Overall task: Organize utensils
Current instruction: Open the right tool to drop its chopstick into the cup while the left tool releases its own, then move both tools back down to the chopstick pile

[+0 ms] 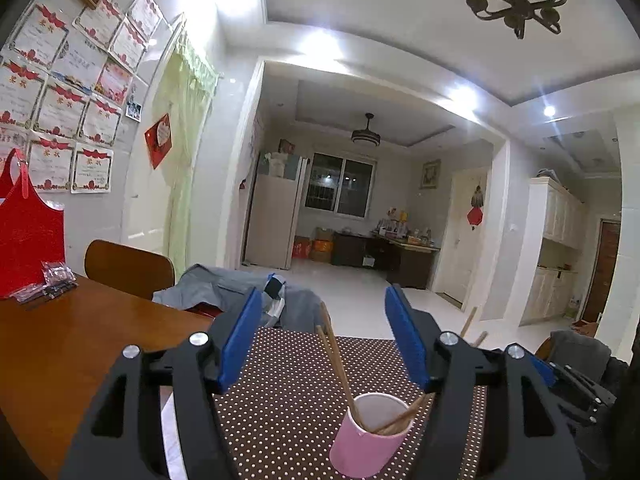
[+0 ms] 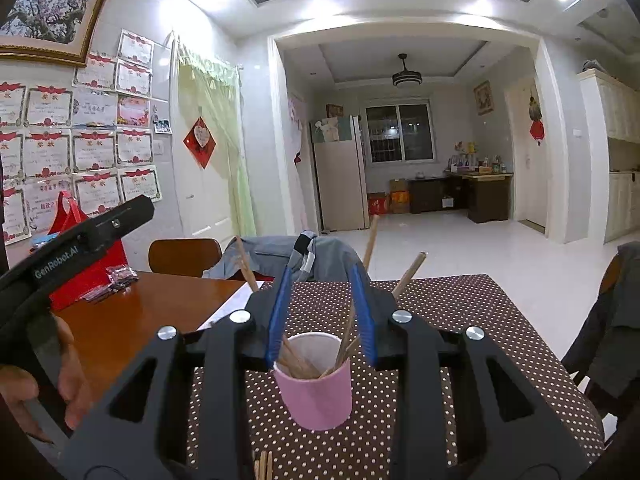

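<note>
A pink paper cup (image 1: pixel 370 436) stands on the dotted brown mat (image 1: pixel 288 392) and holds several wooden chopsticks (image 1: pixel 336 356). My left gripper (image 1: pixel 324 320) is open and empty, raised behind and above the cup. In the right wrist view the cup (image 2: pixel 316 384) sits low between my right gripper's blue fingers (image 2: pixel 280 312). My right gripper (image 2: pixel 322 280) is open and empty above it. Chopsticks (image 2: pixel 408 276) lean out of the cup past the fingers. More chopstick tips (image 2: pixel 264 466) show at the bottom edge. The left gripper's body (image 2: pixel 76 240) is at the left.
The wooden table (image 1: pixel 80 340) carries a red bag (image 1: pixel 28 240) and small plastic packets (image 1: pixel 52 280) at the far left. A chair (image 1: pixel 128 268) with a grey jacket (image 1: pixel 240 288) stands behind the table. Another chair (image 2: pixel 612 320) is at the right.
</note>
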